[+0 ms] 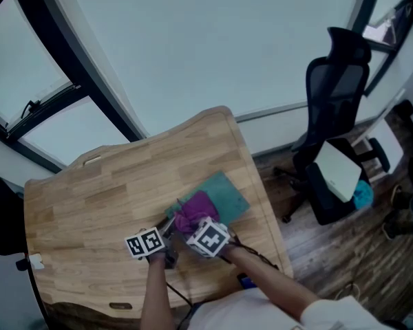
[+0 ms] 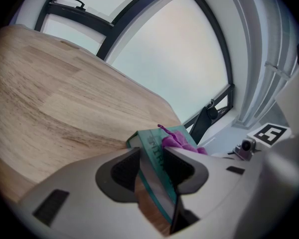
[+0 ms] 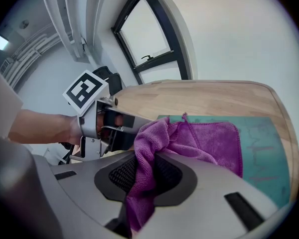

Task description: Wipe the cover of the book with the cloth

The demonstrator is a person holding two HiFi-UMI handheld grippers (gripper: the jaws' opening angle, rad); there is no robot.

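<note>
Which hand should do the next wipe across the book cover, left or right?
Right. The right gripper has its jaws shut on the purple cloth, which lies on the teal book. The left gripper grips the book's edge, so it is probably best used to steady it.

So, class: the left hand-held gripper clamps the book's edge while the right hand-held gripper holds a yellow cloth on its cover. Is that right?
Not quite. The cloth is purple, not yellow; the right gripper view shows it. The rest stands: the left hand-held gripper clamps the edge of the book, and the right hand-held gripper holds the cloth on its cover.
</note>
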